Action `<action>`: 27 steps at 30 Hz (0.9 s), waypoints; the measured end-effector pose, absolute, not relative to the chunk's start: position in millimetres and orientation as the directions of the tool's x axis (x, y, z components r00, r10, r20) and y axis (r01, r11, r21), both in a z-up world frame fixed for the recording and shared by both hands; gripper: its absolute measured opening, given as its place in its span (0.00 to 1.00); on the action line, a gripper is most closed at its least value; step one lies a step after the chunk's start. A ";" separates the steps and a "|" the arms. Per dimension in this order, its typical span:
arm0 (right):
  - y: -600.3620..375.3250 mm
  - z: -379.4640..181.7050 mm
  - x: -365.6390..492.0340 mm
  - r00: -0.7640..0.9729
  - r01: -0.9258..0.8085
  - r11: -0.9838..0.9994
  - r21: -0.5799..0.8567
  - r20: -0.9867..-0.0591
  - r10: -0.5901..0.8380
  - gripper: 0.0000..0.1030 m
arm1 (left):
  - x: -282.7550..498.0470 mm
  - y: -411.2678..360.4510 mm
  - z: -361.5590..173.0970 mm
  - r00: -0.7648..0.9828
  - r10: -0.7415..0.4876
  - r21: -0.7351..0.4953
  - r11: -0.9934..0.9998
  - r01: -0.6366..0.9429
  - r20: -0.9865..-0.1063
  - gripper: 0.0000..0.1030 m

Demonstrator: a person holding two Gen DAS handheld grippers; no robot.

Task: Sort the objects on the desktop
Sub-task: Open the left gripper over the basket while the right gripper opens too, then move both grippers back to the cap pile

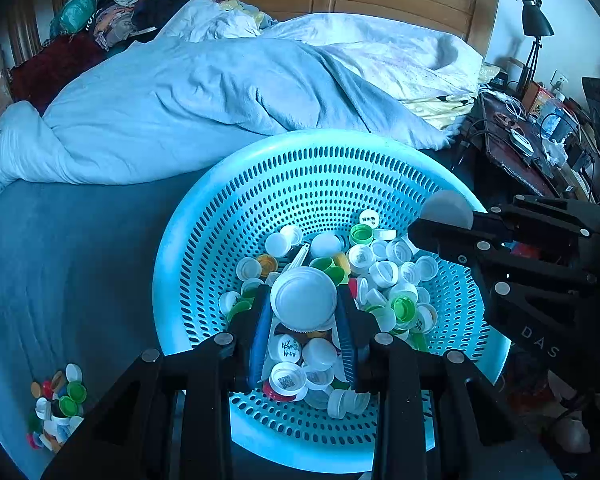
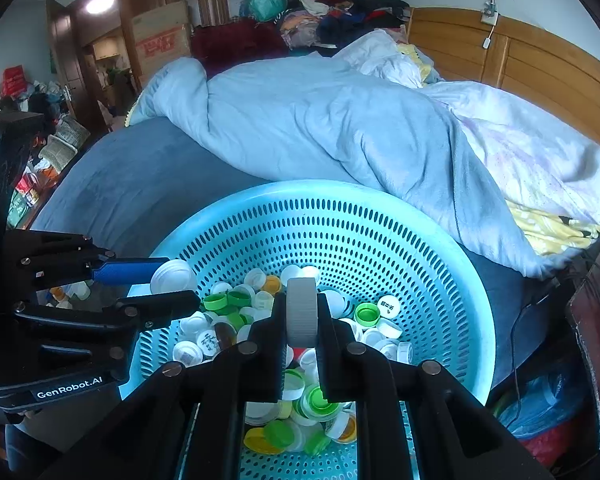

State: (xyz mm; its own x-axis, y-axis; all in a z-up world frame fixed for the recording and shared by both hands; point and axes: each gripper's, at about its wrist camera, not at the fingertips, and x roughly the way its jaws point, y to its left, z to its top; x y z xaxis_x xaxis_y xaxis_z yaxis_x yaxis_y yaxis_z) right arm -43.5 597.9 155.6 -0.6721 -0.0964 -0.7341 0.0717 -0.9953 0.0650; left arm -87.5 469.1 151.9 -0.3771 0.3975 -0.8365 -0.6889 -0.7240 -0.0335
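Observation:
A light blue perforated basket (image 1: 228,216) (image 2: 440,248) on the bed holds several white, green, yellow and red bottle caps. My left gripper (image 1: 304,300) is shut on a large white lid (image 1: 303,298) above the cap pile; from the right wrist view that gripper (image 2: 168,284) enters from the left with the white lid (image 2: 174,276) between its fingers. My right gripper (image 2: 302,312) is shut on a grey ribbed cap (image 2: 302,312) held on edge over the basket; in the left wrist view it (image 1: 444,216) reaches in from the right with a pale round cap (image 1: 446,210) at its tip.
A small heap of mixed caps (image 1: 56,404) lies on the blue sheet left of the basket. A rumpled pale blue duvet (image 1: 204,100) fills the bed behind. A cluttered bedside table with a black lamp (image 1: 534,36) stands at the right. Clothes are piled at the far headboard corner.

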 end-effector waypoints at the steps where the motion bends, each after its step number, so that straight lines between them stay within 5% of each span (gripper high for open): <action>1: 597.7 155.3 -43.6 -0.671 0.073 -0.995 0.067 -0.735 -0.099 0.13 | -87.0 469.1 150.9 -0.375 0.398 -0.035 -0.724 -0.689 -0.837 0.26; 6: 596.5 155.5 -43.1 -0.673 0.074 -0.995 0.065 -0.733 -0.098 0.13 | -87.7 465.8 149.0 -0.368 0.403 -0.049 -0.728 -0.684 -0.838 0.27; 7: 596.5 155.8 -42.7 -0.676 0.070 -0.996 0.063 -0.731 -0.093 0.14 | -88.3 465.4 148.4 -0.362 0.403 -0.055 -0.728 -0.683 -0.840 0.36; 8: 597.7 156.5 -42.3 -0.682 0.060 -0.996 0.062 -0.727 -0.087 0.19 | -88.7 464.4 148.4 -0.363 0.405 -0.057 -0.730 -0.682 -0.839 0.57; 10: 601.7 157.9 -41.2 -0.694 0.028 -0.998 0.055 -0.718 -0.059 0.60 | -88.9 458.6 150.4 -0.380 0.411 -0.059 -0.739 -0.671 -0.828 0.66; 12: 606.0 159.3 -40.3 -0.701 0.020 -0.998 0.065 -0.710 -0.060 0.71 | -90.3 451.9 151.3 -0.378 0.422 -0.077 -0.744 -0.664 -0.824 0.66; 18: 598.9 170.4 -27.1 -0.755 0.049 -0.994 0.093 -0.649 -0.098 0.75 | -93.2 388.8 159.1 -0.473 0.419 -0.056 -0.791 -0.609 -0.776 0.68; 27: 544.7 181.9 4.3 -0.782 0.190 -0.979 0.076 -0.592 -0.198 0.75 | -193.1 189.8 69.3 -0.453 0.097 0.043 -0.957 -0.287 -0.886 0.72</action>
State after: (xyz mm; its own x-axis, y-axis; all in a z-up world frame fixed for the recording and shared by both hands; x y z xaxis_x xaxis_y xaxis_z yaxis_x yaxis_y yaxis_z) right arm 4.3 544.7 181.9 -0.7816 -0.1980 -0.5916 0.1903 -0.9788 0.0762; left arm -193.1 189.8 69.3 -0.4534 0.0967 -0.8861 -0.2871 -0.9570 0.0425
